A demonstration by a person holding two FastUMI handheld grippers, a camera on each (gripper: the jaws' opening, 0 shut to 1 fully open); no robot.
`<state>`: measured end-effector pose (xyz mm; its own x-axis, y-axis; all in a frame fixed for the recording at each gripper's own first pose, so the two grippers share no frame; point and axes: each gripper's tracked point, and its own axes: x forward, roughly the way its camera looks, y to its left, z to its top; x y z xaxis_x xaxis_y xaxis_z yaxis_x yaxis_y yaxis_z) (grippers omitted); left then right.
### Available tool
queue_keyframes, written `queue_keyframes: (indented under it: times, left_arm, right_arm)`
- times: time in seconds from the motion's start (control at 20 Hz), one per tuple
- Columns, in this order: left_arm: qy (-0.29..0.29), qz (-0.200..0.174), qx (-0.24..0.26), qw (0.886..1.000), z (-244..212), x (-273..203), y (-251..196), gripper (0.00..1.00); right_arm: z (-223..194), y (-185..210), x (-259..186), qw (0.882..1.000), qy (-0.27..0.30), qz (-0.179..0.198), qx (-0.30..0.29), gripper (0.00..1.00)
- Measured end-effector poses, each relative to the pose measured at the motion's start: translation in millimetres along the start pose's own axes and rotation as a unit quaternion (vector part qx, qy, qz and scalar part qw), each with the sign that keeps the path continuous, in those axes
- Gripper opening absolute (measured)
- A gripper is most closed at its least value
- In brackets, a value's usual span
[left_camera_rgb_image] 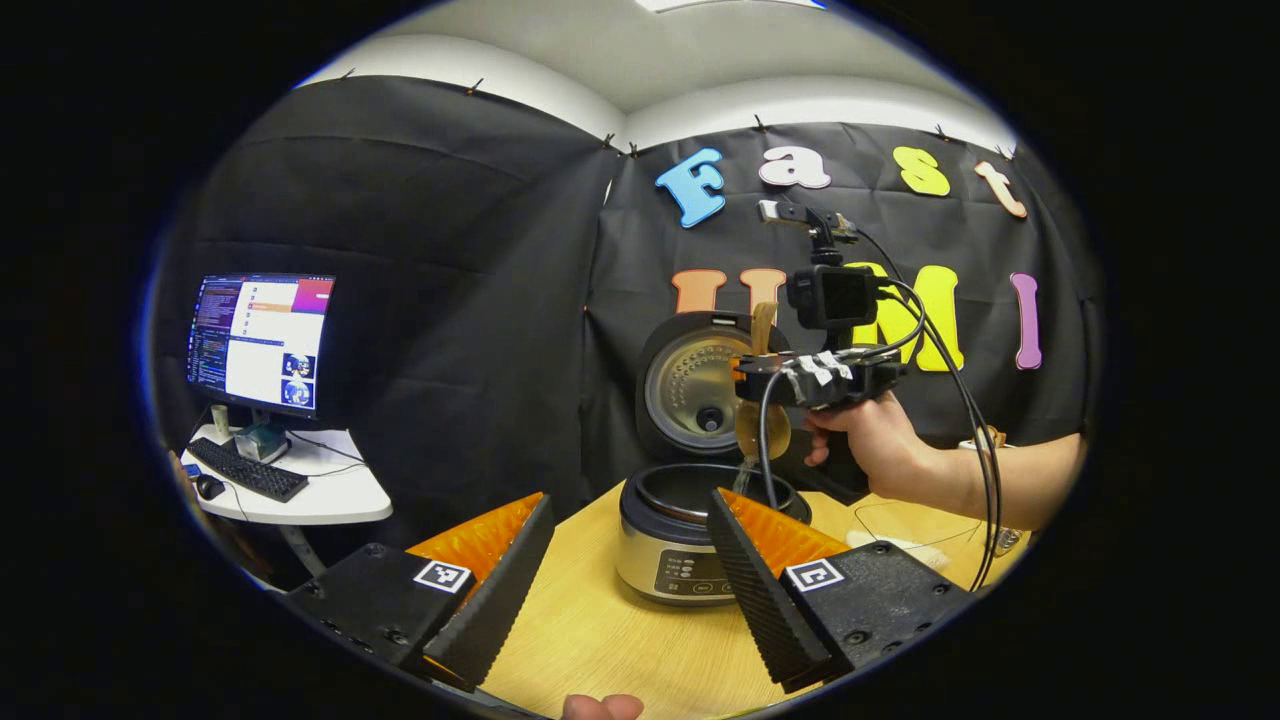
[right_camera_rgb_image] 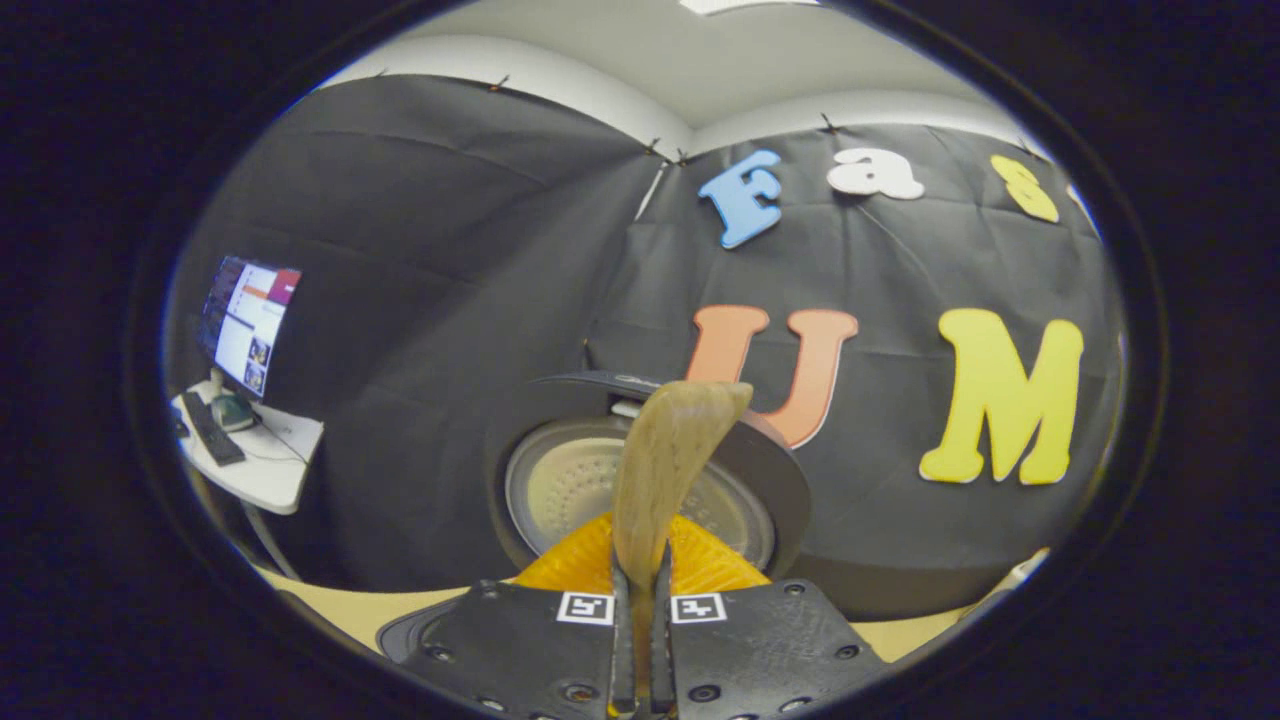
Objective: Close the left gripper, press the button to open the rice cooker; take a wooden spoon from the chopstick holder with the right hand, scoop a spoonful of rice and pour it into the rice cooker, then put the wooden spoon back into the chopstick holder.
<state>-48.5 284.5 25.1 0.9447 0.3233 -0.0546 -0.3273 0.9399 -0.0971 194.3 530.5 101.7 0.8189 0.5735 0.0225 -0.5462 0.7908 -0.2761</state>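
Note:
The rice cooker [left_camera_rgb_image: 668, 560] stands on the wooden table with its lid [left_camera_rgb_image: 690, 390] swung up and the inner pot showing. Above the pot a hand holds my right gripper [left_camera_rgb_image: 748, 368], shut on the wooden spoon [left_camera_rgb_image: 762, 428]. The spoon hangs bowl down with its handle pointing up, and a thin stream of rice falls from it into the pot. In the right gripper view the spoon's handle [right_camera_rgb_image: 668, 470] rises from between the shut fingers of my right gripper [right_camera_rgb_image: 640, 560], in front of the lid [right_camera_rgb_image: 560, 480]. My left gripper [left_camera_rgb_image: 630, 500] is open near the cooker's front, holding nothing.
A clear glass bowl [left_camera_rgb_image: 905, 522] sits on the table [left_camera_rgb_image: 590, 630] right of the cooker, under the person's forearm. A small white desk [left_camera_rgb_image: 300, 490] with a monitor [left_camera_rgb_image: 262, 342], keyboard and mouse stands at the far left. A fingertip shows at the bottom edge.

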Motion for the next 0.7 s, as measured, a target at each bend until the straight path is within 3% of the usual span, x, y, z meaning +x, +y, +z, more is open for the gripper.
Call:
queue_keyframes:
  times: [0.35,0.55,0.7]
  left_arm:
    - [-0.001,0.004,-0.009,1.0,1,-1,8,0.98]
    - [-0.005,0.009,-0.002,1.0,5,-3,12,0.98]
    - [-0.006,0.015,-0.002,1.0,5,-5,16,0.98]
  right_arm:
    - [8,10,-7,0.999,-0.014,0.002,-0.036,0.06]
    - [8,10,-13,1.0,-0.01,0.011,-0.006,0.06]
    - [6,9,-20,0.998,0.0,0.019,0.054,0.06]
